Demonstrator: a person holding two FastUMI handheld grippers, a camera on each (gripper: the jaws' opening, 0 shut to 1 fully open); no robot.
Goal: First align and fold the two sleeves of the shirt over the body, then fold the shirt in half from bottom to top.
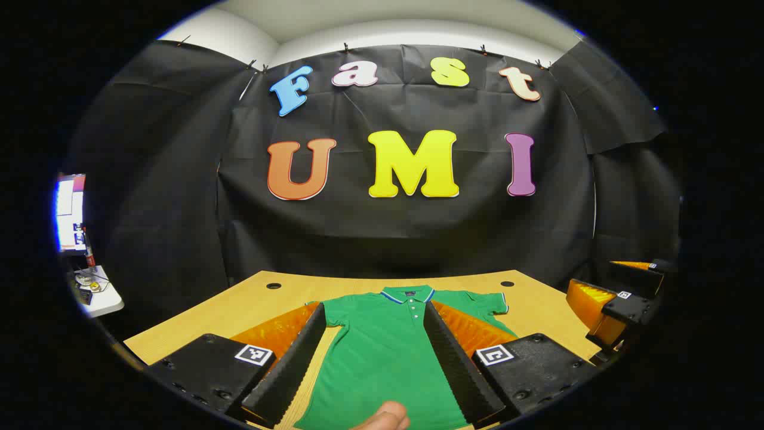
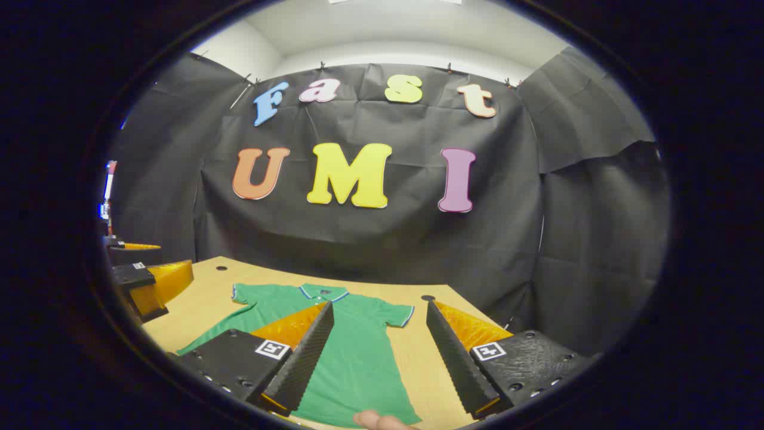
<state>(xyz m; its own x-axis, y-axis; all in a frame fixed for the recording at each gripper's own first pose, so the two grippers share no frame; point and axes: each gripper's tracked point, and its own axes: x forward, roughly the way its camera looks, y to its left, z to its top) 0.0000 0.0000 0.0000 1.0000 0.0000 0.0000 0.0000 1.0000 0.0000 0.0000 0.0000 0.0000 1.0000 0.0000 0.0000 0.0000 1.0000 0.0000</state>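
A wooden table [image 1: 239, 310] is spreading across the lower part of both views, backed closely by the black cloth wall [image 1: 406, 239] that is hanging behind and wrapping round both sides. A green shirt [image 1: 382, 352] is lying flat on the table, collar toward the wall, both short sleeves spread out and unfolded. In the right gripper view the shirt [image 2: 358, 358] is sitting left of centre, with bare tabletop [image 2: 418, 358] running beside it toward the right edge and a strip of wood lying open between collar and wall.

The left gripper [image 1: 375, 334] is hovering above the shirt's body with its fingers spread wide apart, gripping nothing; the cloth is showing in the gap between them. The right gripper [image 2: 379, 340] is hanging released too, fingers wide, its left finger over the shirt's right side and its right finger over bare wood.

At the right of the left gripper view, the right gripper [image 1: 621, 304] is showing farther off past the table's corner. At the left of the right gripper view, the left gripper [image 2: 143, 280] is sitting near the table's left edge.

A small white shelf [image 1: 98, 292] with odds and ends is standing off to the left, apart from the table. Two round holes [image 1: 273, 286] are sitting in the tabletop near the far edge. A fingertip [image 1: 385, 416] is poking in at the bottom.
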